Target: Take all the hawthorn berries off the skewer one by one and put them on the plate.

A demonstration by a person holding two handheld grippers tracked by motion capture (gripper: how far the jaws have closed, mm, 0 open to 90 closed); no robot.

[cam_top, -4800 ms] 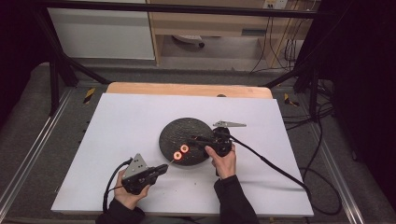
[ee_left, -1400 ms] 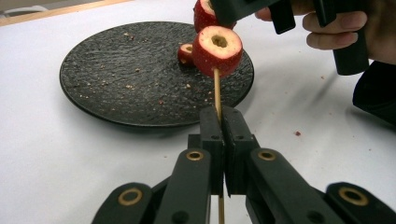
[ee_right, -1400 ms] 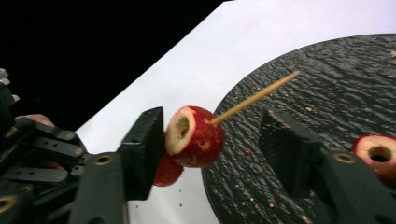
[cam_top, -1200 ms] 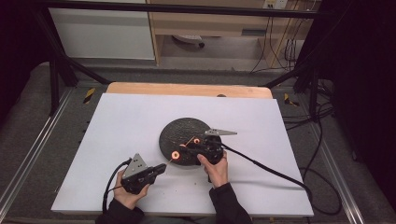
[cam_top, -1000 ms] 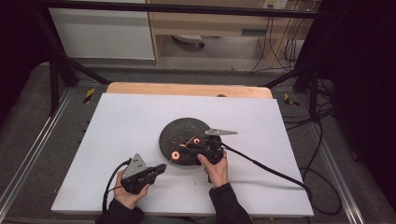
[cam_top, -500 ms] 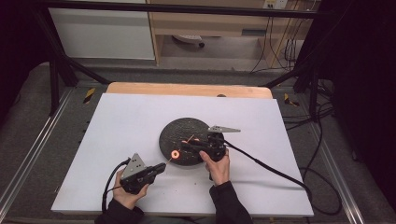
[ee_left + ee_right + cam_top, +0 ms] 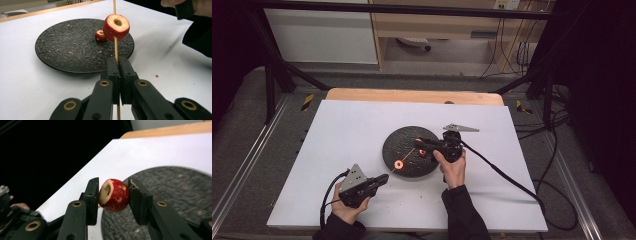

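Note:
A round black plate [image 7: 408, 136] sits mid-table, also seen in the left gripper view as plate [image 7: 62, 47]. My left gripper [image 7: 381, 181] is shut on a thin wooden skewer [image 7: 116, 51] that slants up over the plate's near rim. A cored red fruit piece [image 7: 116, 27] is threaded on the skewer [image 7: 406, 157], seen from above as fruit [image 7: 399, 164]. A second, smaller piece [image 7: 100, 35] lies on the plate. My right gripper [image 7: 113, 192] is shut on a third cored red piece [image 7: 114, 195], held just above the plate; from above the gripper [image 7: 422, 143] points left.
The white table top [image 7: 352, 125] has a wooden strip [image 7: 412, 95] along its far edge. Red crumbs dot the plate and the table near it. Each gripper trails a black cable [image 7: 502, 172]. Metal rails and dark floor flank the table.
My right gripper has lifted off the plate with the red piece between its jaws and drifted slightly toward the far right. The left gripper and its skewer have stayed still.

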